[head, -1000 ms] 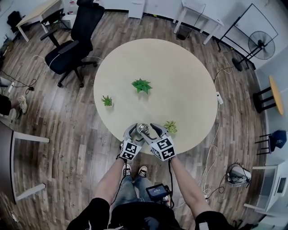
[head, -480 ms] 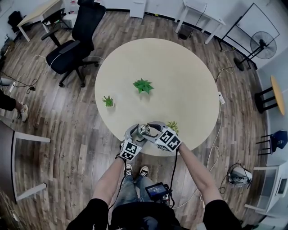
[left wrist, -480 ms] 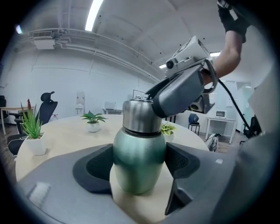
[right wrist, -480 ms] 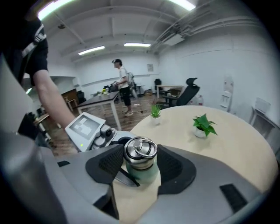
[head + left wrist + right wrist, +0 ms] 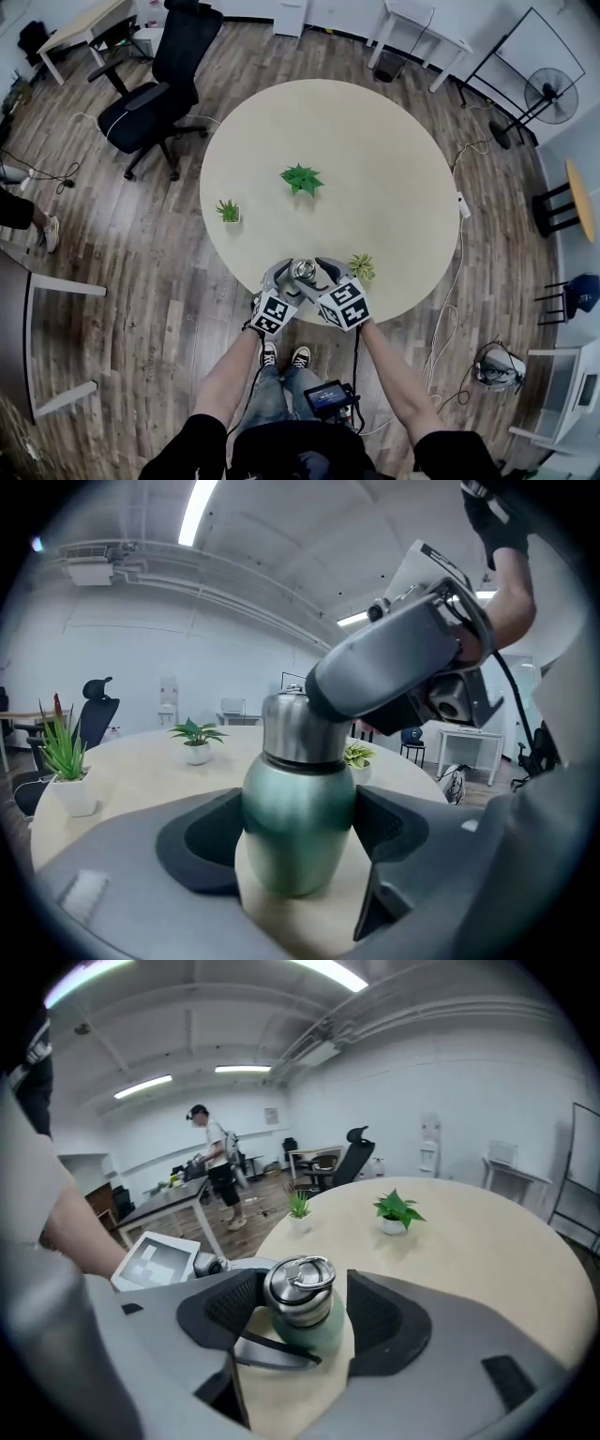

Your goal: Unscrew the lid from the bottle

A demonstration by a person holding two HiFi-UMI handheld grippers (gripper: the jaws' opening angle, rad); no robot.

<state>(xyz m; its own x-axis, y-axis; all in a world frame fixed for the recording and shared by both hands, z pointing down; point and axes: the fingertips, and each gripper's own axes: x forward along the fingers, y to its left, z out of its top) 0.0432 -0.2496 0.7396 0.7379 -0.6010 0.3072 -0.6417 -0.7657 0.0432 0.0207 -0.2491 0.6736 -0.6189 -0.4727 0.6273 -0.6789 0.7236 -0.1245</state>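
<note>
A green bottle (image 5: 298,799) with a steel lid (image 5: 300,1288) stands upright near the front edge of the round table (image 5: 375,187). My left gripper (image 5: 298,841) is shut on the bottle's green body, with both pads pressing its sides. My right gripper (image 5: 302,1314) reaches in from above and to the right, its jaws on either side of the lid. Those jaws are opening: a gap shows beside the lid on the right, while the left pad stands close against it. In the head view the bottle (image 5: 303,271) sits between the left gripper (image 5: 285,277) and the right gripper (image 5: 321,274).
Three small potted plants stand on the table: one in the middle (image 5: 300,178), one at the left (image 5: 226,210), one just right of the grippers (image 5: 359,266). A black office chair (image 5: 159,84) stands beyond the table. A person (image 5: 217,1162) stands far off.
The right gripper swung round the lid to the right, then came back toward its earlier place. The left gripper and the bottle have stayed put.
</note>
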